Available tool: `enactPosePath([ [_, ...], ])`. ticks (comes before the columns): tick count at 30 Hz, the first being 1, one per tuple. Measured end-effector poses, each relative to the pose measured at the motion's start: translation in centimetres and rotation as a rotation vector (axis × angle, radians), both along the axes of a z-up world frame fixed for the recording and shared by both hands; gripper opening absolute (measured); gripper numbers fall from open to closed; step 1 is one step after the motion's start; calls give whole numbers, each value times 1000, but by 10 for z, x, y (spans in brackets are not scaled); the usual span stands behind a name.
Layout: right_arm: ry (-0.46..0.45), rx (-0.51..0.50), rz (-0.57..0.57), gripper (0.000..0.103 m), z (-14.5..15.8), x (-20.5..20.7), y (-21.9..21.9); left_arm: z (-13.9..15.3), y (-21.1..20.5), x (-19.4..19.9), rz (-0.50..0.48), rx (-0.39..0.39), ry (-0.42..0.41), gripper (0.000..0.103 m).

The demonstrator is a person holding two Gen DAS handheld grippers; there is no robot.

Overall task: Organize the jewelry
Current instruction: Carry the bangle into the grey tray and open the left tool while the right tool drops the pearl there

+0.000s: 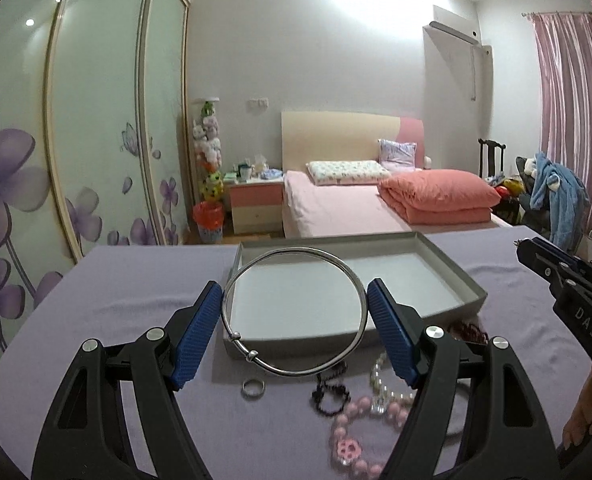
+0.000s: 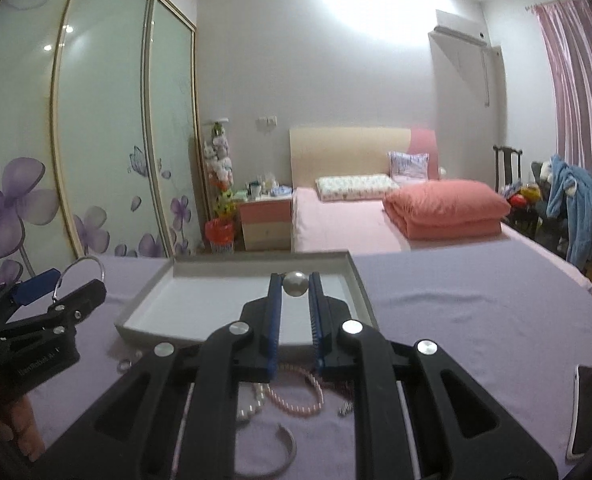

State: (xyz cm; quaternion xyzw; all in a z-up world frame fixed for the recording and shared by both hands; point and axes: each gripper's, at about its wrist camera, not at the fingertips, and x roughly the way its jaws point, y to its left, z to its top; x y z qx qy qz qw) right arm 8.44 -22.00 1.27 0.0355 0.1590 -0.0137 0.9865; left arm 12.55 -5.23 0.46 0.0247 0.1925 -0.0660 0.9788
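- Nearest, loose jewelry lies on the purple cloth (image 1: 144, 312) below both grippers: a small ring (image 1: 253, 389), a dark bead bracelet (image 1: 330, 396), a pink bead bracelet (image 1: 356, 436), pearls (image 1: 380, 384), a pink pearl strand (image 2: 296, 396) and an open silver cuff (image 2: 272, 452).
- Just above them, the left gripper (image 1: 294, 292) grasps a large silver bangle (image 1: 296, 312) across its width, one blue pad (image 1: 200, 332) on each side; the bangle hangs over the near edge of the tray (image 1: 448, 264).
- Beside it, the right gripper (image 2: 295, 286) is clenched on a small silver ball (image 2: 295, 283) at its fingertips, held above the tray's white floor.
- By my reading, the step in hand is carrying pieces into the tray, which looks bare so far.
- Next, each gripper likely needs to come down low over the tray floor and loosen gently, so the ball does not roll off and the bangle lands flat inside the rim.
- A phone (image 2: 586, 408) lies on the cloth to the right, well apart from the jewelry.
- Beyond the table stands a bed (image 1: 336, 208) with a folded pink quilt (image 1: 440, 196), a nightstand (image 1: 256, 204), and a wardrobe (image 1: 96, 120) with purple flowers on its doors.
- Farthest, pink curtains (image 1: 576, 100) hang at the right.
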Motion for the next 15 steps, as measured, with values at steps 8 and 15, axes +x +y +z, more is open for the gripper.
enactPosePath([
  [8,-43,-33,-5,14,6,25,9,2,-4,23,34,6,-29,74],
  [15,-36,-47,-5,14,7,55,7,-5,-7,46,45,27,-16,74],
])
